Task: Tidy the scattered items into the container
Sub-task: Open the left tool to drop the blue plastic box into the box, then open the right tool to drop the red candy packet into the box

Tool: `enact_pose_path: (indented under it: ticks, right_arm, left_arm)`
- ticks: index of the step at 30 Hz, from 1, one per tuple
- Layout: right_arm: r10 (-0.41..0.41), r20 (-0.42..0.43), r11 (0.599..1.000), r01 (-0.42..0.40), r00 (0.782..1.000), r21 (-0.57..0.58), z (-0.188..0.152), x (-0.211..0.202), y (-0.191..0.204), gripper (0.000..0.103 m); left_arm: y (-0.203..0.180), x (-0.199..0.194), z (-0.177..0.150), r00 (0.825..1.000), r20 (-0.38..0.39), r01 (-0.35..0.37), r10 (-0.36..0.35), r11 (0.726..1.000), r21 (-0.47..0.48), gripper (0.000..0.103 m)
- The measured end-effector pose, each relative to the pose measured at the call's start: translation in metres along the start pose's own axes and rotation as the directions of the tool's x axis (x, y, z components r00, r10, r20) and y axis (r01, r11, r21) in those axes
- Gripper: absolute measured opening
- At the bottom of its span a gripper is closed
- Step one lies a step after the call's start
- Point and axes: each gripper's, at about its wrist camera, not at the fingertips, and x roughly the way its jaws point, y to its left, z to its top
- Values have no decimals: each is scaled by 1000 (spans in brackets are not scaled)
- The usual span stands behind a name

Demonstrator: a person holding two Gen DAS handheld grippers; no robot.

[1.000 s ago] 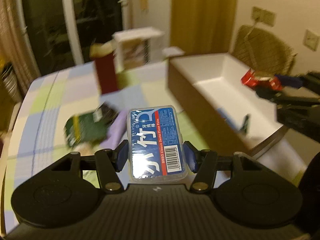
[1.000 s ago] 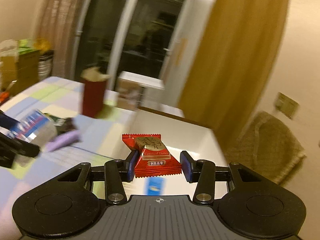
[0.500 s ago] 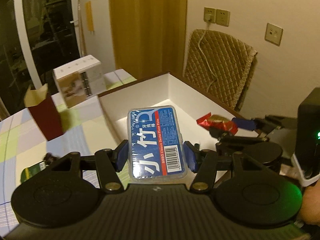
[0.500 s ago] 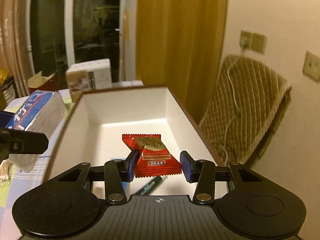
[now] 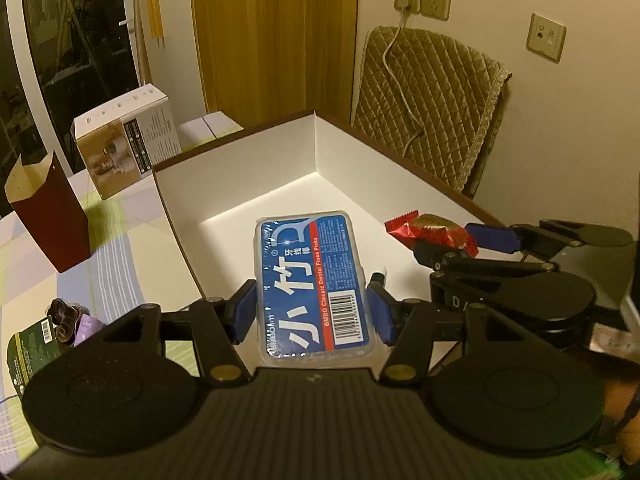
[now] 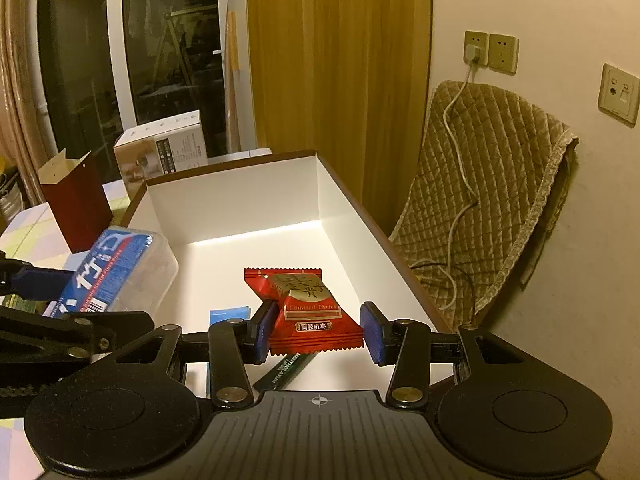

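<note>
**Spotter:** What have you got in each hand?

**Me:** My left gripper (image 5: 311, 312) is about half open and clamped on the clear plastic floss-pick box with the blue label (image 5: 314, 286), pads on both long sides. My right gripper (image 6: 317, 330) is holding the red foil candied-date packet (image 6: 307, 310). The left pad clearly presses it; on the right side I see a sliver of gap, so the grip looks light

**Spotter:** And the container?

**Me:** The white open box with the brown rim (image 6: 256, 196) is right under both loads. A dark green lip-balm tube (image 6: 286, 368) and a small blue packet (image 6: 228, 314) already lie on its floor

**Spotter:** So just let go?

**Me:** I'd say lower first, then release. The floss box is rigid and could bounce off the tube, so I'd set it towards the bare far end. The packet is light; I'd open the right gripper fully so it doesn't cling. One at a time, since the grippers sit close together. A dark green packet (image 5: 28, 354) and something purple (image 5: 90, 326) wait on the checked table (image 5: 120, 248)
</note>
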Motion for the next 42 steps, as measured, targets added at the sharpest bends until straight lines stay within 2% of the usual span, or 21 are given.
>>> enact_pose_path:
  ticks: [14,35,36,37,38,40,42]
  right_arm:
    - [12,-3,1000,-12,1000,-10,0,5,6,48]
    - [72,33,997,-70,997,-34,-3,3,17,48]
    - [71,29,997,-70,997,-36,-3,4,17,57]
    - [69,29,997,-68,997,-34,-3,4,17,70]
    - [63,45,998,-62,997,-26,-4,2,17,97]
    - [68,82,998,-67,994,-18,-4,-3,15,99]
    - [65,77,998,-64,995,-20,-3,-2,16,99]
  left_arm:
    - [16,-9,-1,999,28,-36,37,999,-34,54]
    - [29,-21,-12,998,21,-64,66,996,-67,54]
    - [29,-21,-12,998,22,-65,67,996,-68,54]
    - [29,-22,-12,997,21,-66,67,995,-68,54]
    - [30,-22,-12,997,21,-67,68,995,-69,54]
    - [31,-22,-13,997,20,-67,68,995,-71,54]
    - [32,-22,-13,997,19,-68,70,995,-73,54]
